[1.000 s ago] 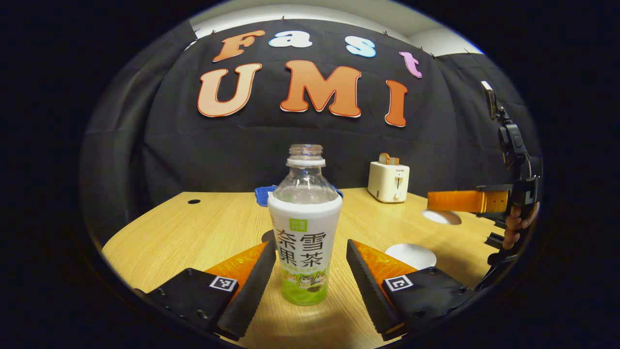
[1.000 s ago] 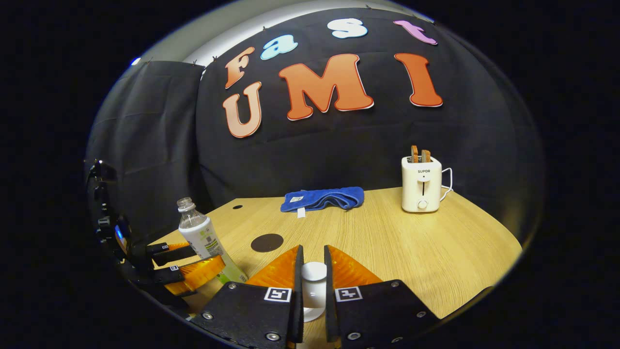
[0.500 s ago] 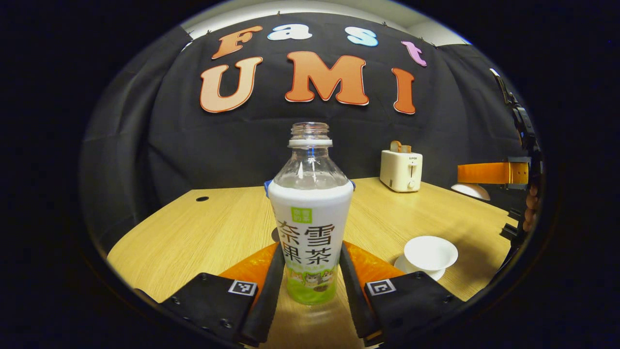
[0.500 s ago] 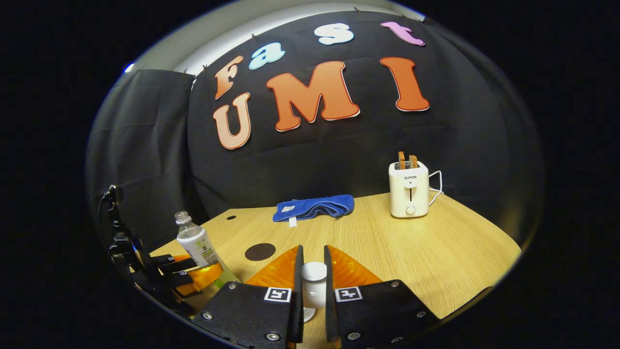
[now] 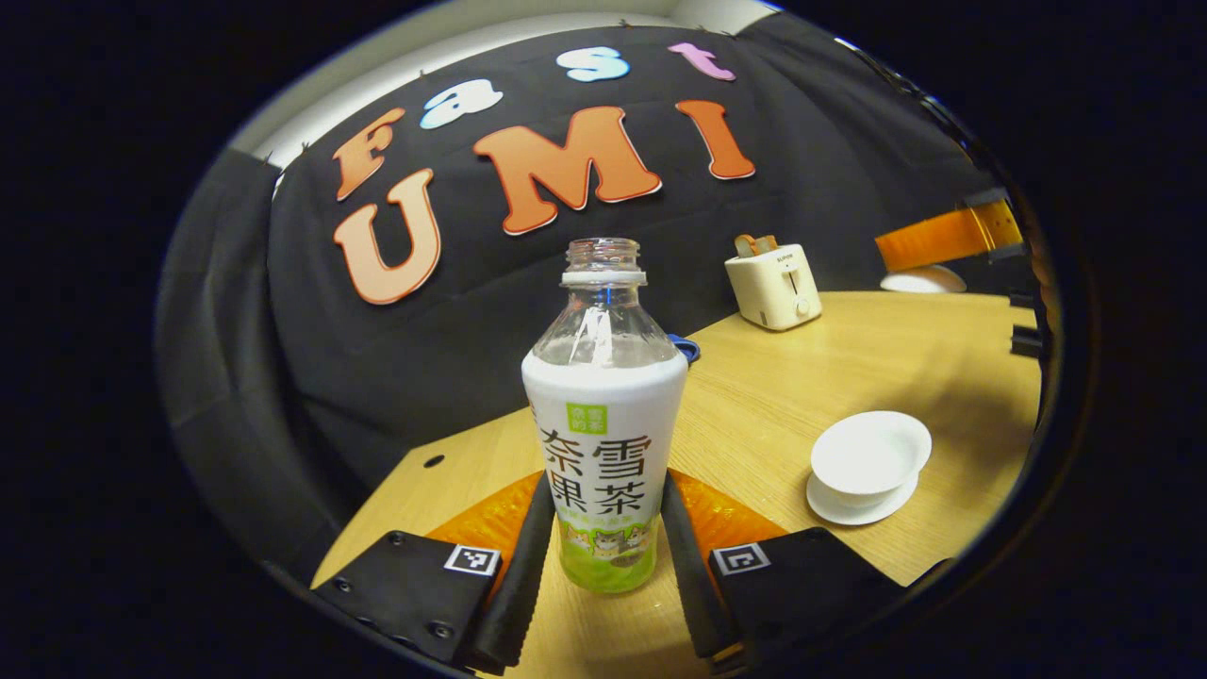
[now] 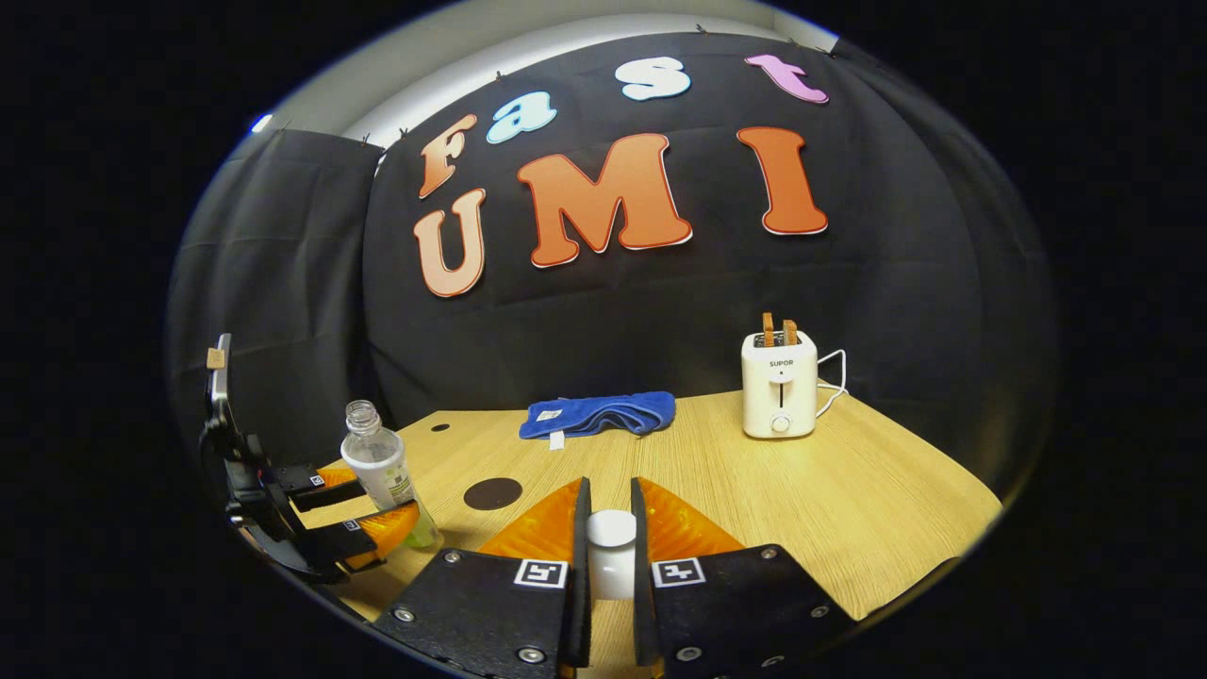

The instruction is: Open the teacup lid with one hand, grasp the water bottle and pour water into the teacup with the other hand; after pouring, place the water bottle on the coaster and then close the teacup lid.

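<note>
An uncapped water bottle with a white and green label stands between the fingers of my left gripper, which is shut on its lower body. The open white teacup sits on its saucer to the right. In the right gripper view, my right gripper is shut on the knob of the white teacup lid, held above the table. The dark round coaster lies between it and the bottle. Far right in the left gripper view, the right gripper holds the lid aloft.
A white toaster with bread slices stands at the back right of the wooden table. A folded blue cloth lies at the back middle. A small hole marks the far left of the tabletop.
My left gripper went from open around the bottle to shut on it, and its view has since rolled. The right gripper has carried the lid higher, away from the cup.
</note>
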A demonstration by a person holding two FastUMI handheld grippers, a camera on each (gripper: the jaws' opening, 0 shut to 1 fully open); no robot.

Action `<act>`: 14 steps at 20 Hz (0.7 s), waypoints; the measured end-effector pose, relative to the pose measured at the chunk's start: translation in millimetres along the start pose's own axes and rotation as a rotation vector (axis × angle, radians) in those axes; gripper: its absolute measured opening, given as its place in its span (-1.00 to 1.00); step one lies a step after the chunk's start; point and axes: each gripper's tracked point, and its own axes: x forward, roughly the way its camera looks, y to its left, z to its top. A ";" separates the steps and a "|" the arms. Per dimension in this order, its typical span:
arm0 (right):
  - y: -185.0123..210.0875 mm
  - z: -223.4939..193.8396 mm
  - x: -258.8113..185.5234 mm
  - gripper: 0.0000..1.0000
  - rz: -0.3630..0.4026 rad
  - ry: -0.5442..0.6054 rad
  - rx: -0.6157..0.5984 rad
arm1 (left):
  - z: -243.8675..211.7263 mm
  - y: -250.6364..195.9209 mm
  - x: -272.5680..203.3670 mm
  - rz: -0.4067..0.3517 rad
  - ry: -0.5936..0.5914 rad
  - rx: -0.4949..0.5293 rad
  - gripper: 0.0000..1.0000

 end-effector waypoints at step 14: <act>-34.1 8.1 -18.4 -0.63 -0.037 -0.054 -0.014 | 1.5 -23.2 -3.7 0.011 -0.070 0.746 0.23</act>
